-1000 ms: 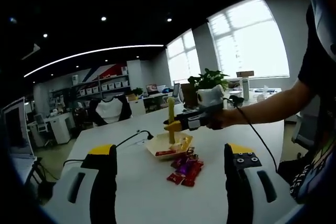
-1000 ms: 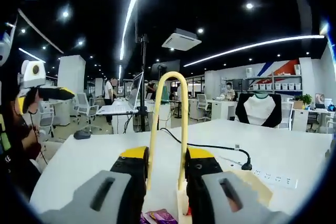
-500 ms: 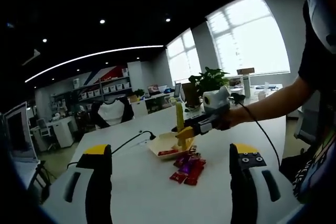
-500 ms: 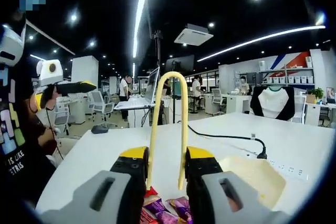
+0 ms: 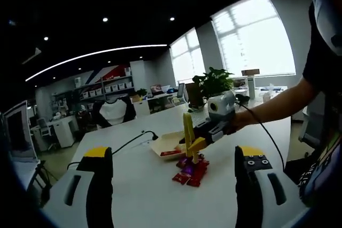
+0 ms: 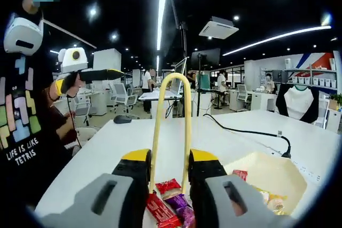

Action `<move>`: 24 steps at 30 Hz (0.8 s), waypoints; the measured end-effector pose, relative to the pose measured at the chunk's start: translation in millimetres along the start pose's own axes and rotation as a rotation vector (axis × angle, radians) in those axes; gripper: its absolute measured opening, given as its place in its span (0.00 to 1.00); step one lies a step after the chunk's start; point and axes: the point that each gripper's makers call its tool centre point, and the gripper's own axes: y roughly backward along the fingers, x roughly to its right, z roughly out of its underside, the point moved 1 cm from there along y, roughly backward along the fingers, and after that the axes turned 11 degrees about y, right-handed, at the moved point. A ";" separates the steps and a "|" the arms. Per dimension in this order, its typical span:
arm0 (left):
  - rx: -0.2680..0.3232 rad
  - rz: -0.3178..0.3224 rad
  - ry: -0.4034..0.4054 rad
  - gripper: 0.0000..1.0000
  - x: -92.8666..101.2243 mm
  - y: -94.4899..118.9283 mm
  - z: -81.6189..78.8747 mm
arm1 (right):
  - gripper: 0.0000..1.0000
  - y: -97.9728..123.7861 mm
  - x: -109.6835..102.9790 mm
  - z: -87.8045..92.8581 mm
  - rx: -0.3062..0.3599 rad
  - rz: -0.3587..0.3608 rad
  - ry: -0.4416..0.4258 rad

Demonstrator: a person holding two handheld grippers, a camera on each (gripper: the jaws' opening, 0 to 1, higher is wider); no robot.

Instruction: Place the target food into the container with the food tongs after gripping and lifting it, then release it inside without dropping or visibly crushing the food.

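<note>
White table [image 5: 160,196] in a large open office, with big windows, ceiling strip lights, shelves and desks behind it. A pale shallow tray [image 5: 166,143] sits near the middle of the table, with a black cable [image 5: 133,140] running up to its far side. Beside the tray, on the side toward the person, lies a small pile of red and purple snack packets [image 5: 189,171]. More packets lie inside the tray [image 6: 270,177], one red piece near its far rim and others low against its near wall.

In the left gripper view, the left gripper [image 5: 173,185] is held back from the tray, its two yellow-tipped jaws wide apart with nothing between them. Beyond it, a person's hand [image 5: 240,119] holds the right gripper [image 5: 196,145] just above the packets beside the tray.

In the right gripper view, the right gripper [image 6: 169,166] has its jaws pressed in against the two arms of yellow tongs [image 6: 172,126], whose looped end rises away from the camera. The tong tips are hidden below the jaws, so whether they touch a packet [image 6: 169,186] cannot be told. The left gripper [image 6: 88,74] shows well apart from the tray, in front of the person's black printed shirt [image 6: 24,126].
</note>
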 end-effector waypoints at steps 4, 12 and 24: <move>-0.006 -0.005 0.006 1.00 -3.2 -1.3 2.7 | 0.24 -2.4 -9.2 5.7 -0.015 -0.037 -0.006; -0.013 -0.004 0.016 1.00 -5.7 -4.1 2.9 | 0.24 -7.7 -16.8 19.1 -0.062 -0.080 0.003; -0.021 -0.012 0.010 1.00 -10.2 -7.1 3.5 | 0.24 -8.8 -26.9 32.1 -0.109 -0.126 0.055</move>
